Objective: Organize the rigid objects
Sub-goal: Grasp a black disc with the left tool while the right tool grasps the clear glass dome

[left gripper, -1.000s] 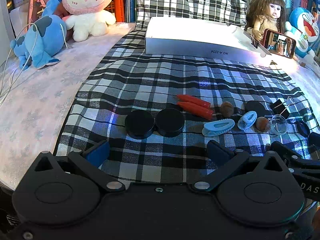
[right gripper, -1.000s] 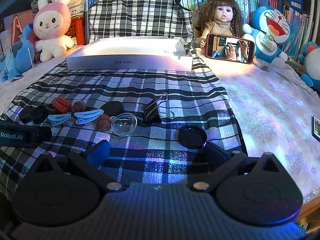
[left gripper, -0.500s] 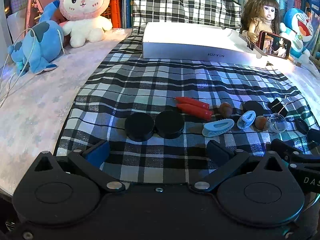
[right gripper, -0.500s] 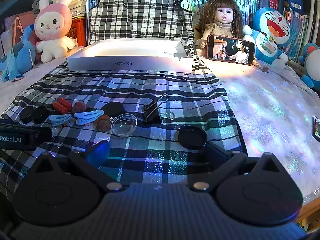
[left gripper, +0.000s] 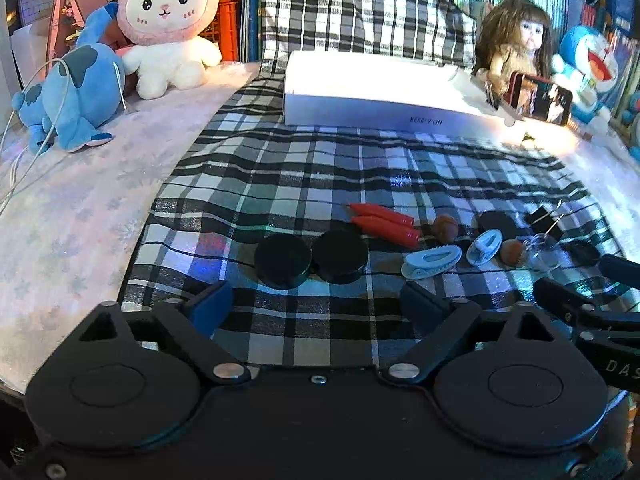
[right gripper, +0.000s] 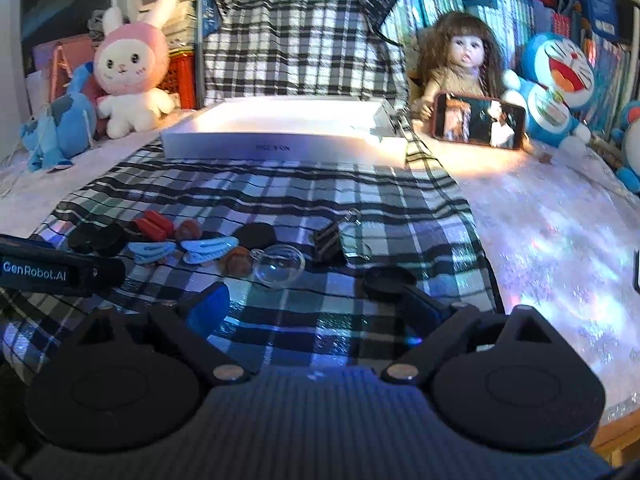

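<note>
Small objects lie in a row on the plaid cloth point(left gripper: 304, 168): two black discs point(left gripper: 311, 259), two red pieces point(left gripper: 386, 222), two pale blue hair clips point(left gripper: 432, 261), two brown nuts point(left gripper: 445, 227), a clear half-sphere point(right gripper: 279, 267), a black binder clip point(right gripper: 328, 243) and a black lid point(right gripper: 389, 279). A white tray box point(left gripper: 396, 98) stands at the back. My left gripper point(left gripper: 314, 308) is open and empty, just short of the black discs. My right gripper point(right gripper: 316, 306) is open and empty, near the clear half-sphere and the black lid.
Plush toys stand at the back left: a pink rabbit point(left gripper: 168, 28) and a blue animal point(left gripper: 74, 100). A doll point(right gripper: 460, 64) holds a phone point(right gripper: 478, 120) at the back right, beside a blue cat plush point(right gripper: 556, 88). The table's front right edge point(right gripper: 616, 428) is close.
Both grippers have lifted and tilted slightly; the scene sits a little lower in the views. The objects have not moved, and both grippers stay open.
</note>
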Demonstrator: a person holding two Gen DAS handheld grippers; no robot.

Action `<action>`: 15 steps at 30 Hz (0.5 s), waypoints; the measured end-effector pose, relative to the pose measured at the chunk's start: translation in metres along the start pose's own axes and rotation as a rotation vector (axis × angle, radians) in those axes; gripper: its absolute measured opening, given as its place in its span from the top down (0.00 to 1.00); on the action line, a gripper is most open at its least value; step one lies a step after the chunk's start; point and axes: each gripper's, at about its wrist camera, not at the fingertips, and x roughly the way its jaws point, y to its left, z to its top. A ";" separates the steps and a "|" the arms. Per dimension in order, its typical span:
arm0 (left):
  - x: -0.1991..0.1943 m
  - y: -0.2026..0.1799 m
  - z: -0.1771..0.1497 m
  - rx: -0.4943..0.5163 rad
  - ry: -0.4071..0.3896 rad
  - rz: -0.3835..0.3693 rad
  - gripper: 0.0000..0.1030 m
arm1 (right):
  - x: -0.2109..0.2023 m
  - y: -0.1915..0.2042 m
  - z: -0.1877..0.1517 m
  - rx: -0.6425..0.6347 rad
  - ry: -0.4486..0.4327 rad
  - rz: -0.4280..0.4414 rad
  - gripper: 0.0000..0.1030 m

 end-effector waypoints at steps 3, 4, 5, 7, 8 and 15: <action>-0.010 0.009 0.000 -0.028 -0.037 -0.025 0.25 | -0.003 0.007 0.002 -0.043 -0.021 0.003 0.10; -0.013 0.012 0.000 -0.035 -0.053 -0.029 0.26 | -0.004 0.010 0.002 -0.063 -0.030 0.002 0.12; -0.017 0.015 0.000 -0.039 -0.069 -0.027 0.29 | -0.005 0.012 0.003 -0.075 -0.037 0.000 0.14; -0.022 0.019 -0.001 -0.036 -0.097 -0.015 0.32 | -0.007 0.015 0.004 -0.092 -0.054 -0.011 0.18; -0.023 0.021 -0.001 -0.028 -0.106 -0.006 0.34 | -0.007 0.016 0.004 -0.097 -0.060 -0.015 0.21; -0.015 0.029 -0.006 -0.021 -0.082 0.010 0.55 | -0.002 0.017 0.007 -0.103 -0.051 -0.020 0.40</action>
